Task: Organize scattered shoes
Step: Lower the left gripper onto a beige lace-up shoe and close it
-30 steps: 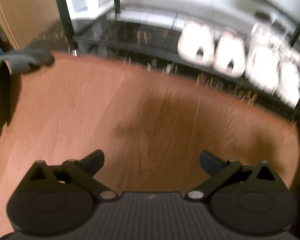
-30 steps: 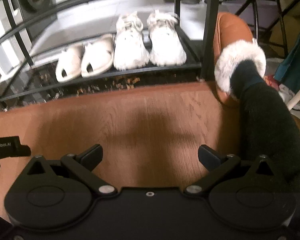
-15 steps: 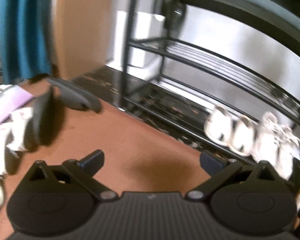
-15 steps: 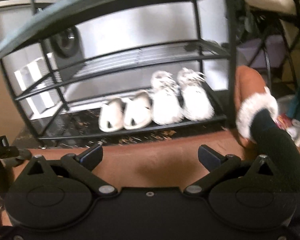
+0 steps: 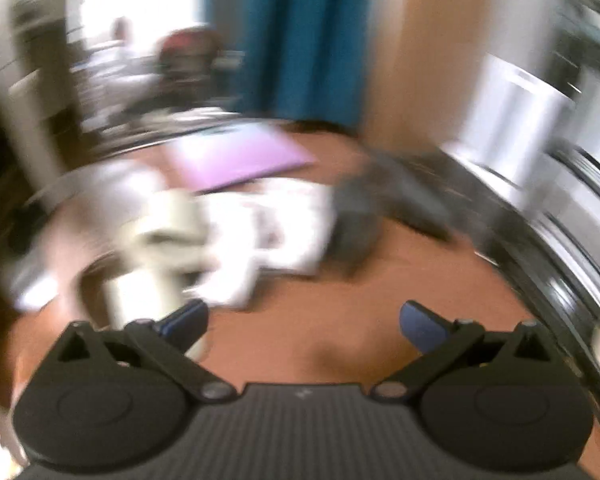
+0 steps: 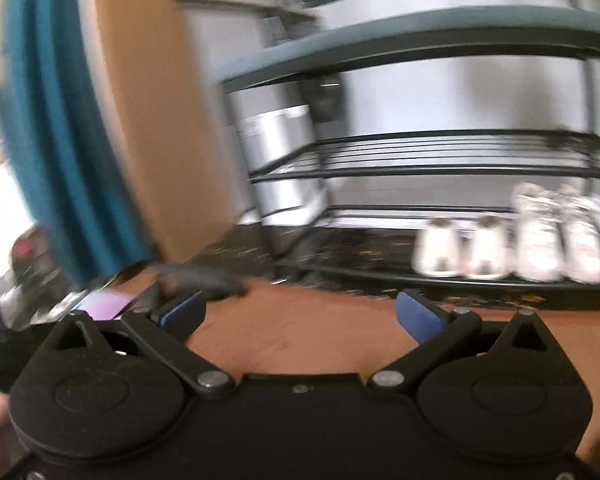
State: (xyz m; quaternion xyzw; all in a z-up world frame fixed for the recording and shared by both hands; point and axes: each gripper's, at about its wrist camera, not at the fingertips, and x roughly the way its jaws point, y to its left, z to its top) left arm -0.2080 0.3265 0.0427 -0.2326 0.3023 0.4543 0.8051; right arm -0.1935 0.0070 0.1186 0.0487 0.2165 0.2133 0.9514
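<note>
Both views have swung left since the earlier frames, off the rack (image 6: pixel 440 168) toward blurred shoes (image 5: pixel 272 224) scattered on the floor (image 5: pixel 340 328). Left gripper (image 5: pixel 303 318) and right gripper (image 6: pixel 300 312) hold nothing, jaws apart. Two pale pairs (image 6: pixel 512 240) sit at the right end of the lowest shelf (bottom tier).

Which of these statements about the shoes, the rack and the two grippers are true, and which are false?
1. Both grippers are open and hold nothing. True: the left gripper and the right gripper have their jaws apart with only floor between.
2. Four white shoes stand on the top shelf of the rack. False: they stand on the lowest shelf.
3. The middle shelf holds no shoes in the right view. True.
4. A dark shoe lies on the floor in the left view. True.
5. The curtain is red. False: it is blue.
</note>
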